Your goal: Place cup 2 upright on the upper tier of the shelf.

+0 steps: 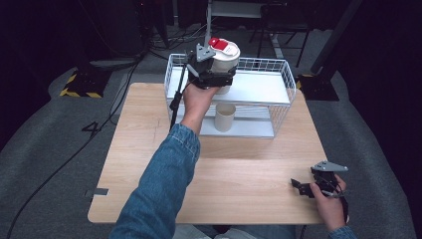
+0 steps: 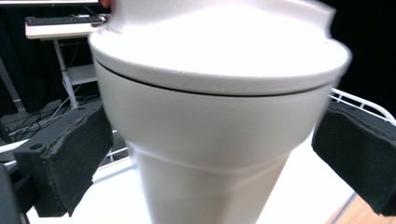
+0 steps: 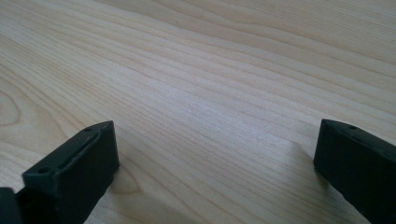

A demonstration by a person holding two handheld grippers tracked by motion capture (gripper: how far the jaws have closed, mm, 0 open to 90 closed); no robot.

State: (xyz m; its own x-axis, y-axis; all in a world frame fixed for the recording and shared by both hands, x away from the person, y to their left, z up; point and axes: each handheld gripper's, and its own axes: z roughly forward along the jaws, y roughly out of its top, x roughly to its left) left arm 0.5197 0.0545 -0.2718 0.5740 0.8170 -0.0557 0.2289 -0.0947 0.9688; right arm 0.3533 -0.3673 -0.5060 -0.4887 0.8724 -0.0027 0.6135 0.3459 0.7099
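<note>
Over wire rack [image 1: 278, 74], left claw [image 1: 215, 77] around smooth lidded cup [image 1: 224, 59]; right claw [image 1: 303, 186] agape.

A blue denim sleeve [image 1: 159, 189] covers the left forearm. Both the left gripper [image 1: 215, 75] and right gripper [image 1: 304, 186] are black, each topped by a grey three-cornered plate. The jaws carry black pads [image 2: 74, 158], and a black cable [image 1: 175, 99] trails from the left one.

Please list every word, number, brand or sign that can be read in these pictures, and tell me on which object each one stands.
"4": a dark mark on the grey floor, left of the table.
The red and white label on the lid of the white cup, which sits between the jaws of the left tongs: too small to read.
No other text is legible.
</note>
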